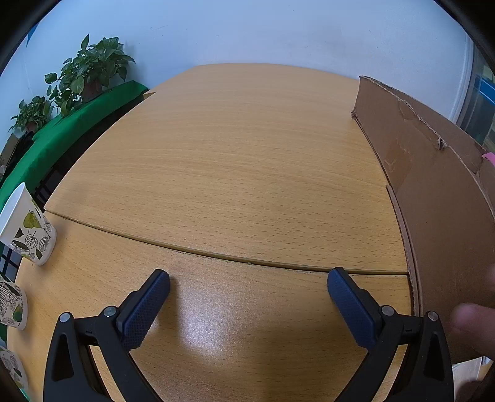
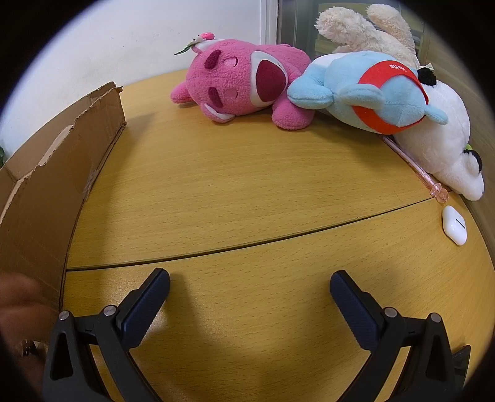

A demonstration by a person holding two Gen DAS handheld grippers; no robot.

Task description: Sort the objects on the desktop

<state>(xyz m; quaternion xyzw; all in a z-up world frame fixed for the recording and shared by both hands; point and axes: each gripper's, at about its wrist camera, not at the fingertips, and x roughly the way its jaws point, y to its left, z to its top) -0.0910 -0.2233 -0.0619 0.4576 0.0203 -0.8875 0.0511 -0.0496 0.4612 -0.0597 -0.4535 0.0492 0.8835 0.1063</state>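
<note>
While both tools hover low over the wooden tabletop (image 1: 235, 160), I see the left gripper (image 1: 248, 280) with its jaws spread wide and nothing between them — only bare wood under the gap. From that camera a cardboard box (image 1: 439, 198) stands at about 2 o'clock, its torn wall running along the right side, and leaf-printed paper cups (image 1: 29, 227) sit at 9 o'clock, well apart from the jaws. Potted plants (image 1: 89, 66) rest on a green surface at 10 o'clock, off the tabletop.

On my other feed the right gripper (image 2: 249, 280) is likewise wide open and holds nothing. The toys lie far ahead of its jaws: a pink plush (image 2: 244, 85) at 12 o'clock, a blue plush (image 2: 355, 89) with a red band touching it at 1 o'clock, a white plush (image 2: 442, 145) beneath the blue one, and a cream plush (image 2: 365, 29) behind them. A pink pen (image 2: 414, 167) lies alongside the white plush at 2 o'clock, with a white earbud case (image 2: 454, 228) just beyond its tip — both apart from the jaws. The box wall sits at 10 o'clock.
</note>
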